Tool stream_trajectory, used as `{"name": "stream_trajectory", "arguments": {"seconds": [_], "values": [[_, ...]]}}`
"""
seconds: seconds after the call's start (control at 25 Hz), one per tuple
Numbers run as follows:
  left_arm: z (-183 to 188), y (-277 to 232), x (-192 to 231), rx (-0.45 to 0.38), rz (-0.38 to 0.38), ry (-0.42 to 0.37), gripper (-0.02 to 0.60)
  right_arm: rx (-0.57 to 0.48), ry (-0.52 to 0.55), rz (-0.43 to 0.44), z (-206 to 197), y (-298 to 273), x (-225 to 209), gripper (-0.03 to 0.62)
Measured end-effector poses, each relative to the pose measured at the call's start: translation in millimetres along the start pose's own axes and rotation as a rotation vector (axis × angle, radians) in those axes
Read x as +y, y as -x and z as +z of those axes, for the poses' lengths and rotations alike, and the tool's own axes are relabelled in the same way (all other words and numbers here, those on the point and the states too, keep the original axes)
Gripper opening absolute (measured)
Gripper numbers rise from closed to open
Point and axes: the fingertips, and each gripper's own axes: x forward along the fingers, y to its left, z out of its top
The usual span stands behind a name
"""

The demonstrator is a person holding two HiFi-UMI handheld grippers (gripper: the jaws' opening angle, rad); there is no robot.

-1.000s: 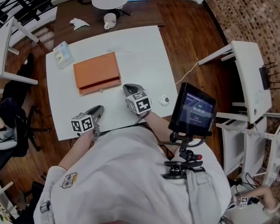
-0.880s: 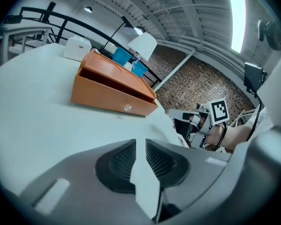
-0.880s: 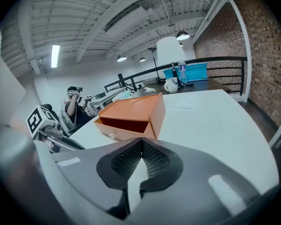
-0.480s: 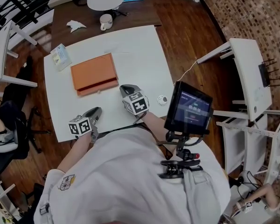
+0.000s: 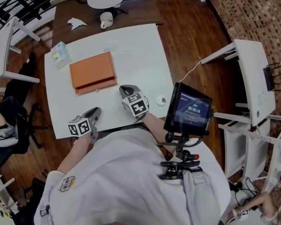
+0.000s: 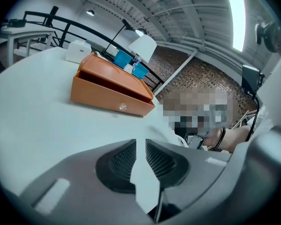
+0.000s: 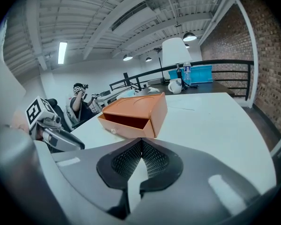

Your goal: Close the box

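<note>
An orange box (image 5: 92, 69) lies on the white table (image 5: 140, 50), its drawer (image 5: 98, 85) pulled a little out toward me. The drawer's front with a small knob (image 6: 123, 107) shows in the left gripper view, and its dark opening (image 7: 126, 121) in the right gripper view. My left gripper (image 5: 96, 111) is low near the table's front edge, clear of the box, with only a thin slit between its pads (image 6: 140, 142). My right gripper (image 5: 125, 89) is just right of the drawer's front corner and does not touch it. Its pads meet (image 7: 141, 143), holding nothing.
A small tissue pack (image 5: 61, 54) lies at the table's left edge and a white round piece (image 5: 160, 100) near its right front. A mug (image 5: 105, 19) and crumpled paper (image 5: 76, 22) sit on the dark table behind. A screen (image 5: 189, 110) hangs at my chest. A white desk (image 5: 253, 74) stands right.
The head view has shifted slightly. Both grippers stay in about the same places near the table's front, and the drawer stands out as before.
</note>
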Motion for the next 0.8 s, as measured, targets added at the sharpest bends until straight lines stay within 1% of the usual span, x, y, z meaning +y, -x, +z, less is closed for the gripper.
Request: {"name": "stream_trajectory", "arguments": {"seconds": [0.2, 0.32, 0.52, 0.68, 0.8], "values": [[-9, 0, -11, -0.006, 0.036, 0.010, 0.060, 0.001, 0.022, 0.034, -7, 2, -4, 0.000], [-9, -2, -17, -0.012, 0.040, 0.006, 0.060, -0.008, 0.041, 0.050, -4, 2, -4, 0.000], [-14, 0, -11, -0.007, 0.024, -0.001, 0.060, -0.022, 0.065, 0.034, 2, 4, 3, 0.000], [-3, 0, -8, -0.025, -0.004, -0.012, 0.060, -0.027, 0.091, 0.012, 14, 7, 10, 0.000], [-1, 2, -4, -0.037, -0.024, -0.013, 0.060, -0.031, 0.110, -0.007, 14, 6, 14, 0.000]]}}
